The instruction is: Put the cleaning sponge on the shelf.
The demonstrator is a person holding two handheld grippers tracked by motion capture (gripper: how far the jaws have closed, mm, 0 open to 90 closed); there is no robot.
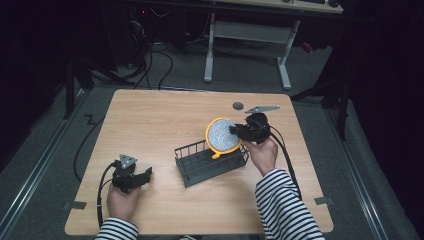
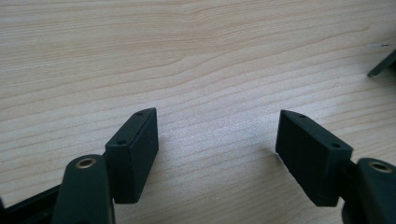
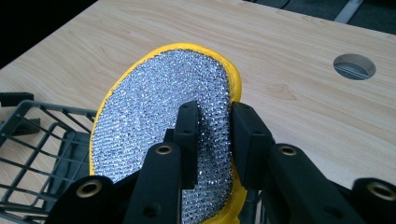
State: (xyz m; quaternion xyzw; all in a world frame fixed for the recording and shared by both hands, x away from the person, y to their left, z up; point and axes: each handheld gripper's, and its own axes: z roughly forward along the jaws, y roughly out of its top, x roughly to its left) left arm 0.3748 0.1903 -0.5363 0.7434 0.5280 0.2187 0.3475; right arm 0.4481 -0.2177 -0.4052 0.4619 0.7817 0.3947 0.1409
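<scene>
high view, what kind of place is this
Probably a lab or recording workspace, not a kitchen: a bare wooden table on grey floor, loose cables trailing behind it, a desk frame beyond, dark surroundings, and handheld grippers working a scrubber and wire rack.

In the right gripper view the lower rim of the yellow scrubber (image 3: 163,116) runs behind the right hand-held gripper (image 3: 212,121) and off the bottom edge, so how tightly its pads bear on the rim cannot be told. The wire basket (image 3: 37,140), to that hand-held gripper's left, is cut by the left and bottom edges. In the left gripper view, a dark corner (image 2: 384,65) far right of the left hand-held gripper (image 2: 217,140) is cropped and unidentifiable.
</scene>
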